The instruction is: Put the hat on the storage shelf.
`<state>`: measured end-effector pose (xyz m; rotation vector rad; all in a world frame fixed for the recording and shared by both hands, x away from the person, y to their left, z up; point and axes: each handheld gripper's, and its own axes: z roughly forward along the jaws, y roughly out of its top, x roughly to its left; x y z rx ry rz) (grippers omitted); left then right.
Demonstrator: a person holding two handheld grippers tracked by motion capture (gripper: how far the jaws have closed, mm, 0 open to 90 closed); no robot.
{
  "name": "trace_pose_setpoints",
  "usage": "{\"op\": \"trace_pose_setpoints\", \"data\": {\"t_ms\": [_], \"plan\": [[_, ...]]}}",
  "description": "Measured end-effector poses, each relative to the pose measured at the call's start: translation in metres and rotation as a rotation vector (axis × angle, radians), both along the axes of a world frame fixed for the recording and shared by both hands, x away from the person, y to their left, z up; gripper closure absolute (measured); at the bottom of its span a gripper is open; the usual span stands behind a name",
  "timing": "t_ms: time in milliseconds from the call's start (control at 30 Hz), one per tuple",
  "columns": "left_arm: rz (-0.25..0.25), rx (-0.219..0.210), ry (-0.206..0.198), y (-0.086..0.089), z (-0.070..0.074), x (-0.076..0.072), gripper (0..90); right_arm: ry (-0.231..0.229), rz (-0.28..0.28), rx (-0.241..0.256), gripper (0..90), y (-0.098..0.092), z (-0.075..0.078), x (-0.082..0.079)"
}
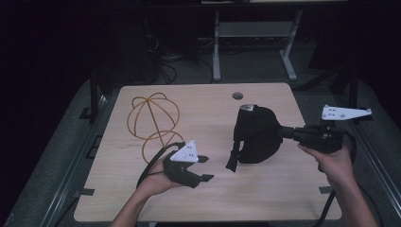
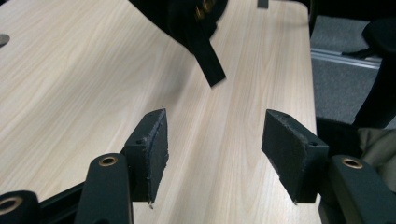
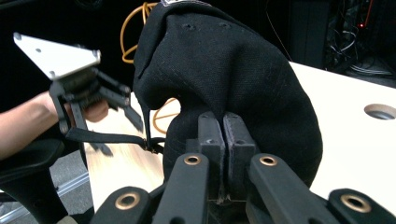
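The right gripper (image 1: 285,132) pinches the cap (image 1: 255,135) aloft, its strap (image 2: 208,63) dangling just ahead of the left gripper's (image 1: 204,168) spread jaws.

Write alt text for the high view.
The right hand-held gripper is shut on a black cap, holding it above a wooden table with its strap dangling. The left hand-held gripper is open, pointing at the cap, with an orange wire frame lying behind it.

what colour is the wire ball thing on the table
Orange-yellow: the wire frame of thin hoops lies on the wooden table, seen best in the high view.
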<state>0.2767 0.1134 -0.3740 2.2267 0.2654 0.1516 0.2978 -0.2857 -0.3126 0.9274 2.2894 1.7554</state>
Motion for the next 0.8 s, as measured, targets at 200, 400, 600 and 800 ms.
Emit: {"op": "trace_pose_setpoints", "data": {"t_ms": [200, 400, 600, 800], "plan": [[0.0, 0.012, 0.005, 0.003, -0.016, -0.005, 39.1, -0.011, 0.02, -0.005, 87.8, 0.012, 0.015, 0.012], [0.004, 0.009, -0.003, 0.007, -0.024, -0.01, 38.8, -0.023, 0.042, -0.012, 87.8, 0.025, 0.029, 0.021], [-0.008, 0.034, -0.001, 0.007, -0.034, -0.014, 37.8, -0.042, 0.066, -0.022, 87.8, 0.042, 0.046, 0.03], [-0.011, 0.039, 0.01, 0.007, -0.039, -0.014, 37.3, -0.052, 0.092, -0.029, 87.8, 0.058, 0.062, 0.038]]}}
